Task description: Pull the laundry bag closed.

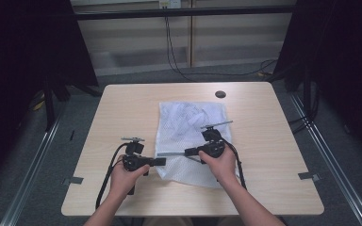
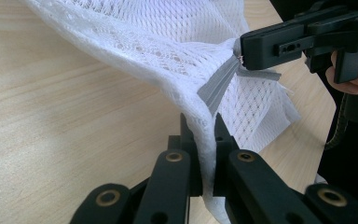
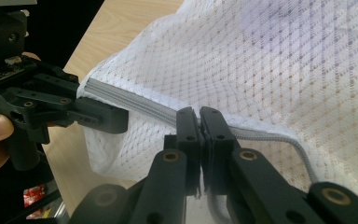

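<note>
The left claw was clenched on the white mesh bag's edge, and the right claw gripped its grey zipper; the bag stretched between them over the surface.

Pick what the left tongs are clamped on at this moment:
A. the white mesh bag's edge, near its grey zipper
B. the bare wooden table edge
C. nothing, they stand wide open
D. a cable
A. In the left gripper view the left tongs are shut on a fold of the white mesh bag just below the end of the grey zipper, while the right tongs pinch farther along that zipper.
</note>
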Available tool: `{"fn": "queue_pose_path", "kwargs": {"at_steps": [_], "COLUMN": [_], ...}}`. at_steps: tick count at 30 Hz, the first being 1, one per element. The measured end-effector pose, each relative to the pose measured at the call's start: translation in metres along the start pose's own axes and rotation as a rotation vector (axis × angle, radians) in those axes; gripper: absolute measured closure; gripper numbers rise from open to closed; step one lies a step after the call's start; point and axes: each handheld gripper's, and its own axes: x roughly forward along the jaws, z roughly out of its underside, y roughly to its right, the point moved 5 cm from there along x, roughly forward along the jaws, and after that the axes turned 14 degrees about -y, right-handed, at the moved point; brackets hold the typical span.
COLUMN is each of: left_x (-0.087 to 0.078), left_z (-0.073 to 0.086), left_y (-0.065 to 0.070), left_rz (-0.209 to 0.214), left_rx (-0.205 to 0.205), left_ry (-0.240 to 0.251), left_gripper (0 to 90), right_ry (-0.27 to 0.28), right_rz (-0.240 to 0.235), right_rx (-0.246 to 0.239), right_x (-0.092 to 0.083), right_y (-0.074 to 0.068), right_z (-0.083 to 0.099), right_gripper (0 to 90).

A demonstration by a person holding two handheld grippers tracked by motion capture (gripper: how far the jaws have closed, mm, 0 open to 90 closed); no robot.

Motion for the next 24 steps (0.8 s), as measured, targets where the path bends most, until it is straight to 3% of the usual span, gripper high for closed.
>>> {"fn": "queue_pose_path", "kwargs": {"at_steps": [24], "left_x": [-0.0012], "left_z": [0.0004], "left_y": [-0.001], "left_rz": [0.0], "left_rx": [-0.004], "left_ry": [-0.002], "left_gripper": [89.1], "right_ry": [-0.004], "right_rz": [0.005], "right_rx": [0.01], "right_x": [-0.0048], "right_y": [0.0051], "right_z": [0.0033], "right_gripper": [86.9]}}
